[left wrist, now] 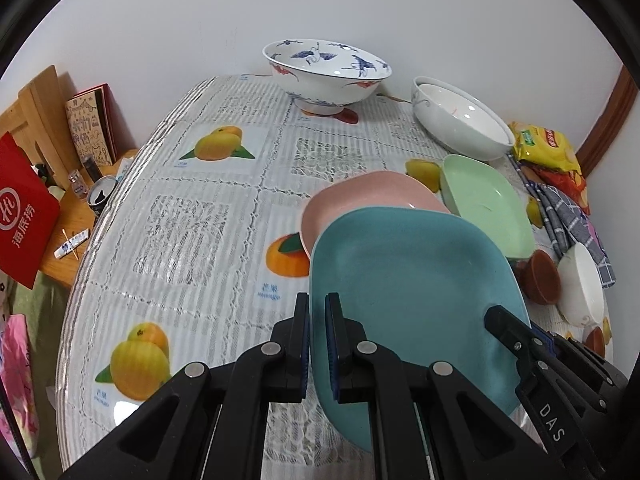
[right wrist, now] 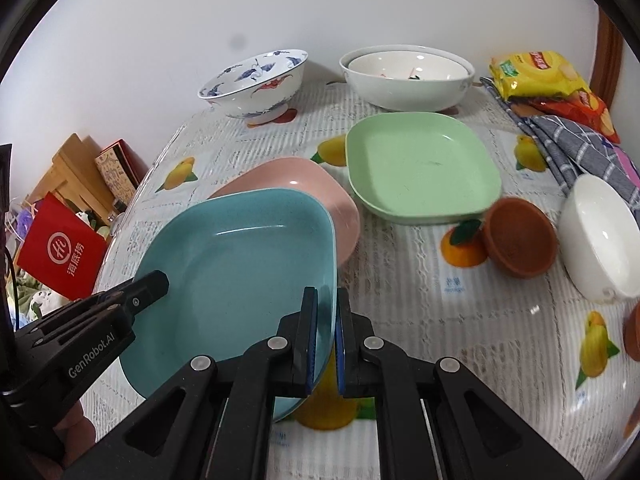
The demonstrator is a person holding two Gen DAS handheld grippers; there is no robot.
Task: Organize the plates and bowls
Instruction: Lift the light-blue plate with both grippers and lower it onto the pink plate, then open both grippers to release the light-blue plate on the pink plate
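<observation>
Teal plate (left wrist: 408,276) hangs tilted above the table (left wrist: 192,216), pinched on two opposite edges: the left gripper (left wrist: 317,336) has its jaws pressed onto the plate's left rim, and the right gripper (right wrist: 326,328) has its jaws clamped on the right rim. Each gripper also shows in the other's view, the right one (left wrist: 516,332) at the plate's far edge and the left one (right wrist: 148,284) likewise. Just beyond the teal plate, partly hidden by it, a pink plate (left wrist: 360,196) lies on the fruit-patterned tablecloth; the teal plate's far edge overlaps it in both views, though I cannot tell whether they touch. Beside the pink plate on the right sits a green plate (right wrist: 420,168), flat on the cloth. Toward the wall stand a blue-and-white patterned bowl (left wrist: 326,72) and a white bowl (right wrist: 404,76) with a second bowl nested inside it. Right of the green plate, a small brown bowl (right wrist: 520,236) is tipped on its side, next to a white bowl (right wrist: 600,236) that is tilted too. Snack bags (right wrist: 536,76) and a checked cloth (right wrist: 576,144) lie along the table's right edge. Off the table's left side stands a red bag (left wrist: 24,216).
</observation>
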